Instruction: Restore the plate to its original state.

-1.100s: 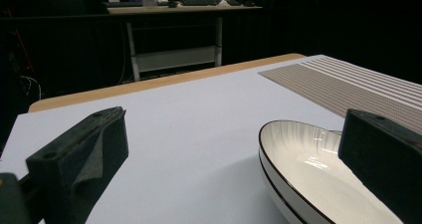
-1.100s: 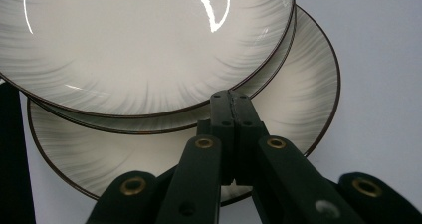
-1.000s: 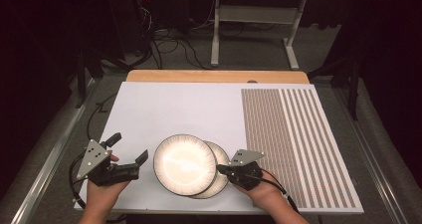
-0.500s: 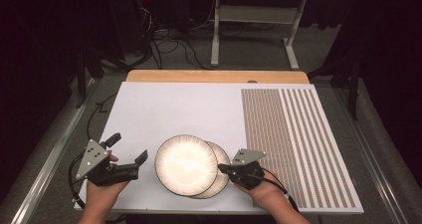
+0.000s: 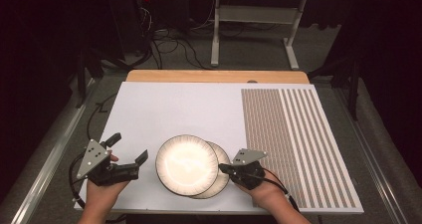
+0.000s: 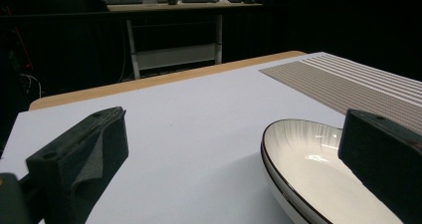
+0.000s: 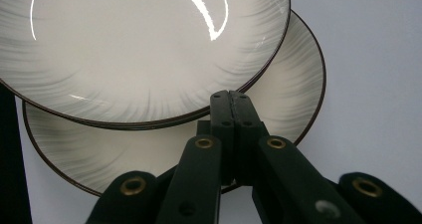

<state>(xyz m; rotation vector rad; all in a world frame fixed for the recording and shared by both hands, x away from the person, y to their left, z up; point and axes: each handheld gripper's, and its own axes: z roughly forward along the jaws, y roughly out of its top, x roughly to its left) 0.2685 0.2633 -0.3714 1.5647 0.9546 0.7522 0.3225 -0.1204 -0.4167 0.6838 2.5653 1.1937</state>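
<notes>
Two plates: upper plate [image 5: 187, 163] lies overlapping a lower plate [image 5: 219, 176], both on the near part of the tabletop [image 5: 189, 104], between the two tongs.
Upper plate, place: offset toward the left tongs [image 5: 130, 148]; its rim covers most of the lower one.
Lower plate, place: a crescent of it shows on the side of the right tongs [image 5: 222, 168]; in the right gripper view that crescent [image 7: 293, 99] runs just past the tips.
Right tongs: pressed together, tips meeting at the lower plate's exposed rim; whether the rim is pinched between them cannot be told, as the jaws cover that spot.
Left tongs: spread wide, nothing between them; the stack's near rim [image 6: 298, 184] sits just ahead of the right-hand jaw in the left gripper view, apart from it.
Deciding relation: stack lies directly ahead of the right tongs, touching or nearly so; from the left tongs it lies to the side, with bare tabletop between.
Nearer hand: right, by judgement.
Long axis: none; the plates are round, so the overlap line, running from one pair of tongs to the other, sets the direction.
Striped mat [image 5: 298, 149]: beyond the right tongs, clear of both plates.
</notes>
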